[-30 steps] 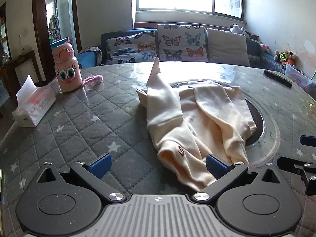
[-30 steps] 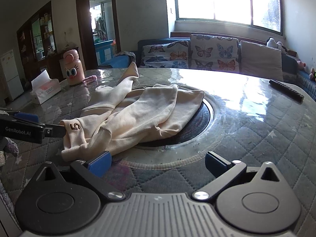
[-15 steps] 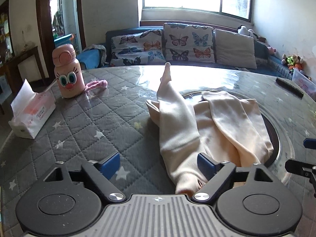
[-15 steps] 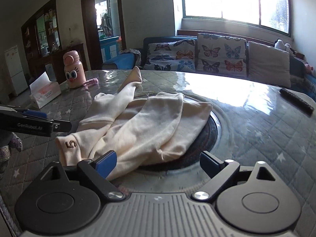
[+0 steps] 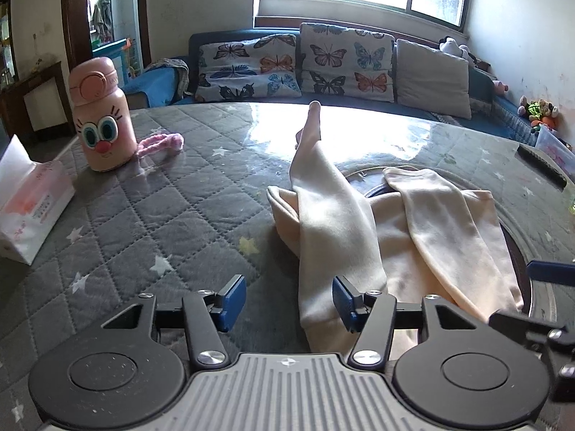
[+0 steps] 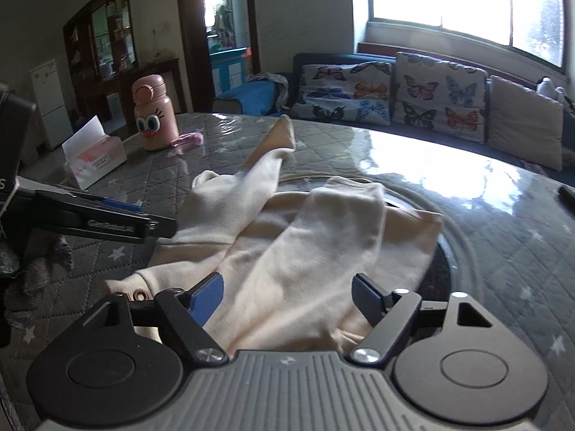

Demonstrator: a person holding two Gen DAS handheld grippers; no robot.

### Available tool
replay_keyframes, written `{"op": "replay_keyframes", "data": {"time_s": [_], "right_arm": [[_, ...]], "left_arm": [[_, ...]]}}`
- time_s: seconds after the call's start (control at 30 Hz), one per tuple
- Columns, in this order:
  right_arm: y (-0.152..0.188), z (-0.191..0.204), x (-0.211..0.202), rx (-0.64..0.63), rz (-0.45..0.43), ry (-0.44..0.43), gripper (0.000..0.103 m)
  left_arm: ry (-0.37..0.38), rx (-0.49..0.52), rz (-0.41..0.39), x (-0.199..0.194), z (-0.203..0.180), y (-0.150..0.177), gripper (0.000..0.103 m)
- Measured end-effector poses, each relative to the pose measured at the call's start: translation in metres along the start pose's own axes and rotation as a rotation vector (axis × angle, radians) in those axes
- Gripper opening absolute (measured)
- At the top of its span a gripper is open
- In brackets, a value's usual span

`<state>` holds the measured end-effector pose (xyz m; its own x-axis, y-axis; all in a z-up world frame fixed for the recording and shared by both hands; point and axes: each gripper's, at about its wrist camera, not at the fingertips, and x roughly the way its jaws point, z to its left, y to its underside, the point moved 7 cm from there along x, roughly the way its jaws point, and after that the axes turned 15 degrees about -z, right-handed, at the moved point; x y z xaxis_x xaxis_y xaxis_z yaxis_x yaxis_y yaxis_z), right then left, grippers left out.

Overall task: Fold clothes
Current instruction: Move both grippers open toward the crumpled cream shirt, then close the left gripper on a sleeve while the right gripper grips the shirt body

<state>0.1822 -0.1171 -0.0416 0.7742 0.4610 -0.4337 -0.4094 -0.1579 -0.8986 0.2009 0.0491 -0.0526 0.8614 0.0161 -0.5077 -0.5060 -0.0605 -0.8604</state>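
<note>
A cream sweatshirt [image 5: 391, 230] lies crumpled on the grey quilted table [image 5: 151, 215], partly over a dark round turntable [image 5: 517, 255]. One sleeve [image 5: 334, 222] runs toward my left gripper [image 5: 289, 300]. The sleeve's cuff end lies between the closing jaws, against the right pad, with a gap at the left pad. My right gripper [image 6: 287, 294] hovers over the near hem of the sweatshirt [image 6: 305, 251]. Its jaws are also closing, with cloth between them but no pad pressing on it. A small logo [image 6: 138, 294] shows beside its left finger.
A pink cartoon bottle [image 5: 102, 115], a pink hair band [image 5: 160, 143] and a tissue box [image 5: 30, 208] stand at the table's left. A dark remote [image 5: 542, 163] lies far right. Behind the table is a sofa with butterfly cushions [image 5: 341, 63].
Both grippers have moved forward onto the sweatshirt's near edge, and both pairs of jaws have narrowed. The sleeve end now lies between the left jaws, the hem between the right ones.
</note>
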Motion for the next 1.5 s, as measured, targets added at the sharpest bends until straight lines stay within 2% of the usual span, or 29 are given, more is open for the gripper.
{"op": "replay_keyframes", "data": {"time_s": [0.13, 0.27, 0.33, 0.37, 0.43, 0.5, 0.6, 0.67, 0.93, 1.17, 1.33, 1.5], "right_arm": [[0.003, 0.005, 0.015, -0.006, 0.025, -0.02, 0.073], [0.01, 0.006, 0.027, 0.002, 0.063, -0.033, 0.063], [0.014, 0.005, 0.031, 0.003, 0.079, -0.032, 0.057], [0.017, 0.005, 0.033, 0.005, 0.088, -0.032, 0.051], [0.019, 0.002, 0.033, 0.013, 0.096, -0.029, 0.042], [0.02, -0.001, 0.031, 0.024, 0.097, -0.025, 0.029], [0.02, -0.006, 0.025, 0.04, 0.091, -0.022, 0.011], [0.019, -0.008, 0.019, 0.039, 0.08, -0.018, 0.004], [0.006, -0.017, -0.015, 0.037, 0.014, -0.001, 0.002], [0.002, -0.017, -0.063, 0.023, -0.024, -0.026, 0.002], [0.011, -0.006, -0.1, 0.01, 0.001, -0.08, 0.002], [0.032, 0.004, -0.123, -0.038, 0.079, -0.121, 0.004]], "left_arm": [[0.018, -0.015, 0.019, 0.011, 0.0, -0.001, 0.057], [0.043, -0.013, 0.032, 0.02, -0.002, 0.001, 0.057], [0.057, -0.018, 0.039, 0.023, -0.003, 0.002, 0.045], [0.07, -0.02, 0.043, 0.024, -0.004, 0.002, 0.042], [0.1, -0.024, 0.046, 0.024, -0.007, 0.003, 0.025], [0.121, -0.024, 0.043, 0.023, -0.01, 0.002, 0.015], [0.137, -0.025, 0.023, 0.019, -0.012, 0.0, 0.008], [0.142, -0.031, 0.01, 0.015, -0.011, -0.001, 0.004], [0.131, -0.062, -0.052, -0.02, 0.002, -0.01, 0.002], [0.117, -0.074, -0.108, -0.083, 0.022, -0.007, 0.002], [0.137, -0.069, -0.114, -0.135, 0.031, 0.012, 0.002], [0.16, -0.026, -0.053, -0.158, 0.03, 0.041, 0.002]]}}
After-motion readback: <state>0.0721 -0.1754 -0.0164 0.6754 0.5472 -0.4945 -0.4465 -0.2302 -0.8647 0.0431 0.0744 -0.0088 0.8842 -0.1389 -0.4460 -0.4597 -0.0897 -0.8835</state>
